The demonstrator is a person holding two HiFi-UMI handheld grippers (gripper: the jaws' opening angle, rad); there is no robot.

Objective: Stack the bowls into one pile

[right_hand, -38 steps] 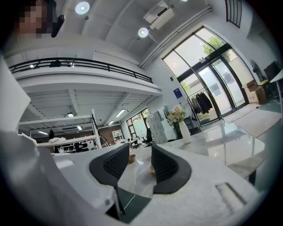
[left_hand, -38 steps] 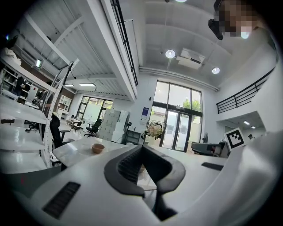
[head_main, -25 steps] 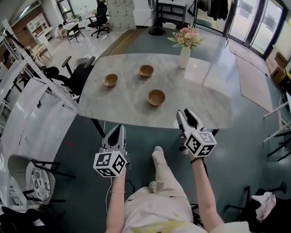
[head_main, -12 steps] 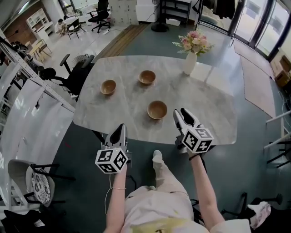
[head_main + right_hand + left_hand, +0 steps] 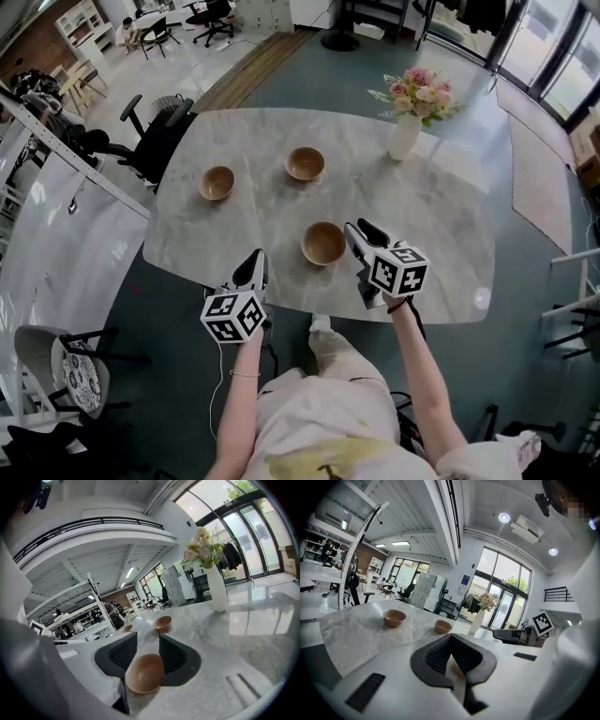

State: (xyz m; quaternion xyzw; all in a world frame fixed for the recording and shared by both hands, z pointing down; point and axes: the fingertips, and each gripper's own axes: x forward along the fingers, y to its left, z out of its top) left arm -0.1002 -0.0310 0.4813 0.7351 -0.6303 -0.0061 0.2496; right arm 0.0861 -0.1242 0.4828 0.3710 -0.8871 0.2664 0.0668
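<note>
The right tool (image 5: 361,230) is spread beside the near bowl (image 5: 323,243); the left tool (image 5: 256,262) is pressed together. The bowl may be knocked aside if clipped.

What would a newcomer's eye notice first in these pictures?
Three wooden bowls stand apart on the marble table: near bowl, left bowl, far bowl. A vase of flowers stands at its far right. The left gripper and right gripper hover at its near edge.

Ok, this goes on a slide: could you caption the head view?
Left gripper shut and right gripper open by the near bowl; two more bowls sit apart on the table.
</note>
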